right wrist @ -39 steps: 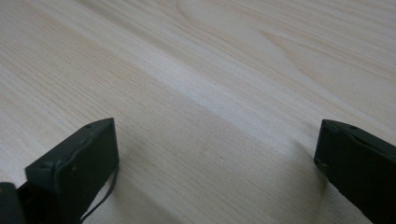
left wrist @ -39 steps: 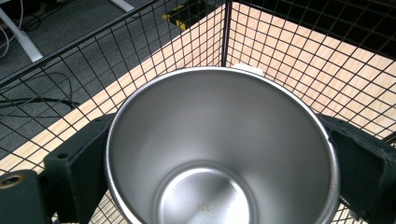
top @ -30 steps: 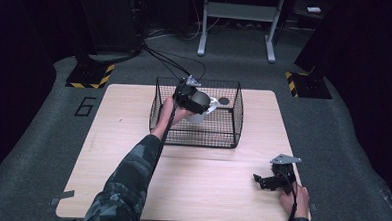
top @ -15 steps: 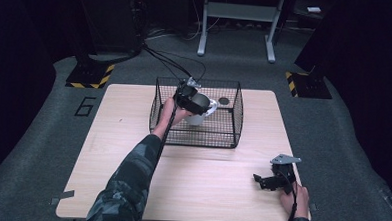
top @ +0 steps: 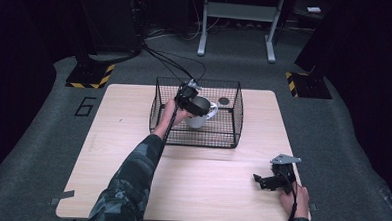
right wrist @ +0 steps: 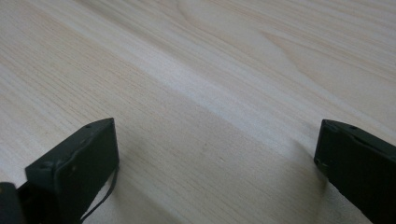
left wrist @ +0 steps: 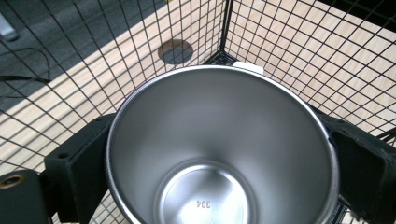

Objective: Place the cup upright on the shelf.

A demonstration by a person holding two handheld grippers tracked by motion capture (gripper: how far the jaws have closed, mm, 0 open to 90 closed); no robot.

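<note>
A white mug [top: 203,118] with a steel inside and a handle on its right hangs tilted inside the black wire basket [top: 197,139] at the table's far middle. My left gripper [top: 191,104] reaches into the basket from above and is shut on the mug's rim. In the left gripper view I look down into the mug [left wrist: 219,149], with black fingers [left wrist: 77,163] pressed on both sides of it. My right gripper [top: 264,182] rests low at the table's near right, open, with bare wood between its fingers [right wrist: 79,163].
A dark round hole [top: 224,100] marks the table inside the basket, behind the mug. The light wooden table [top: 122,137] is bare left of and in front of the basket. Cables trail from the left gripper to the floor beyond.
The left gripper has sunk slightly lower into the basket with the mug. The right gripper has stayed where it was.
</note>
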